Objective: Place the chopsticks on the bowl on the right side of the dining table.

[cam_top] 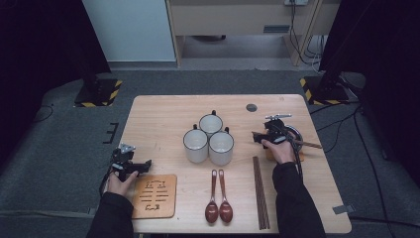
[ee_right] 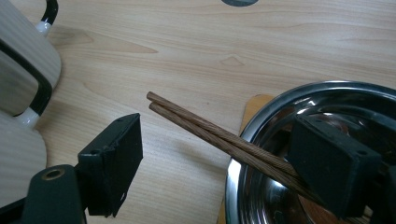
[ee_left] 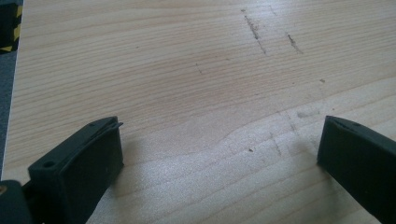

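Note:
A pair of brown chopsticks (cam_top: 310,144) lies across the rim of a steel bowl (cam_top: 297,132) at the table's right side. My right gripper (cam_top: 271,132) stands open there. In the right gripper view the chopsticks (ee_right: 196,125) pass between its jaws, one jaw over the table and the other inside the bowl (ee_right: 327,88); the jaws are not closed on them. My left gripper (cam_top: 141,165) rests open near the table's left front edge, beside a wooden trivet (cam_top: 154,196). The left gripper (ee_left: 219,140) has only bare table between its jaws.
Three white mugs (cam_top: 210,136) with dark rims cluster mid-table; one mug (ee_right: 23,70) is close to the left of my right gripper. Two brown spoons (cam_top: 219,198) and a second chopstick pair (cam_top: 261,193) lie near the front edge. A grey round cap (cam_top: 251,107) sits farther back.

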Tool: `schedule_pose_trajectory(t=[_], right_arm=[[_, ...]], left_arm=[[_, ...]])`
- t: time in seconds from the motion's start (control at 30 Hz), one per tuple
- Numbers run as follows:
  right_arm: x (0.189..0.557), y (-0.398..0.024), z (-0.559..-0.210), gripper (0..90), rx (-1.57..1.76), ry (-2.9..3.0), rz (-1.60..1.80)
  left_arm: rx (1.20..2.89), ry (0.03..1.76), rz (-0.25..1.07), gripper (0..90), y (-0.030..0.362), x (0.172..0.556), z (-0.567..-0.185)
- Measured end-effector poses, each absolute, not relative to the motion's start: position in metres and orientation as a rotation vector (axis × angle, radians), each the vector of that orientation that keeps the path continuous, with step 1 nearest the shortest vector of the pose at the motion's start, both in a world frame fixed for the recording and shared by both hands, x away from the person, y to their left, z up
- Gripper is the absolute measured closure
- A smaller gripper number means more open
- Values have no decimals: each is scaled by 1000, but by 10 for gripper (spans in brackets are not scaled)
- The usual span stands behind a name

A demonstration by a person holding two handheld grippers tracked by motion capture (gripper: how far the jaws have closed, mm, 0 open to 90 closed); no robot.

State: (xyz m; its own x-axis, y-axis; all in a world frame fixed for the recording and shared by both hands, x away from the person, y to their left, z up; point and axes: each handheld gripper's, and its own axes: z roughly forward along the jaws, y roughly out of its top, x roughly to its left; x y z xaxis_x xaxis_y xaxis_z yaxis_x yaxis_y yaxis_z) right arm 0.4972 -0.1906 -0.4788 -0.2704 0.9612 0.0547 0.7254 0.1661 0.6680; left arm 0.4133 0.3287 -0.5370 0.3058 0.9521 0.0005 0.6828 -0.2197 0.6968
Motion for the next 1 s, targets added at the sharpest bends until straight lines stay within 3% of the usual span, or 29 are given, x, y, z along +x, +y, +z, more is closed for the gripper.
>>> schedule_pose_trajectory(t=[0.67,1.0], right_arm=[[479,-194,-480,176,1571,2097,844],[466,-204,-455,215,1491,1995,947]], left_arm=[[1984,1446,588,0,329,413,-537],[1984,1446,588,0,329,413,-537]])
